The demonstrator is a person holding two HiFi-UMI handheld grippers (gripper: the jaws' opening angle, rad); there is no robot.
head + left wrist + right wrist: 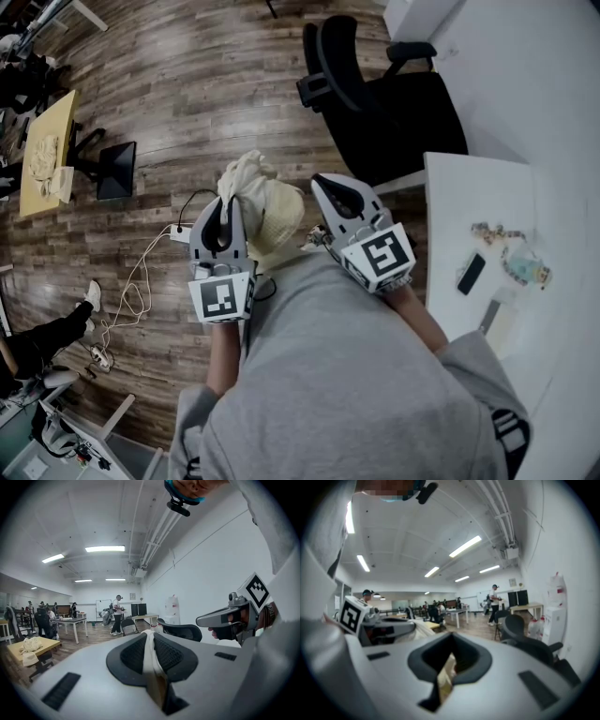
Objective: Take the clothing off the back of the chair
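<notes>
A cream garment [264,204] hangs bunched in the air between my two grippers. My left gripper [223,202] is shut on it; in the left gripper view a white fold [149,656] runs up between the closed jaws of this gripper [149,634]. My right gripper [323,183] is level beside the bundle, and its jaws [452,637] look closed; I cannot make out cloth in them. The black office chair [394,103] stands ahead to the right with a bare back, also visible as the chair [180,630] and the chair [525,639].
A white table [469,178] at the right carries a phone [471,273] and small items. Cables and a power strip [141,272] lie on the wooden floor at the left. A yellow table [47,141] stands far left. People and desks [70,620] fill the far room.
</notes>
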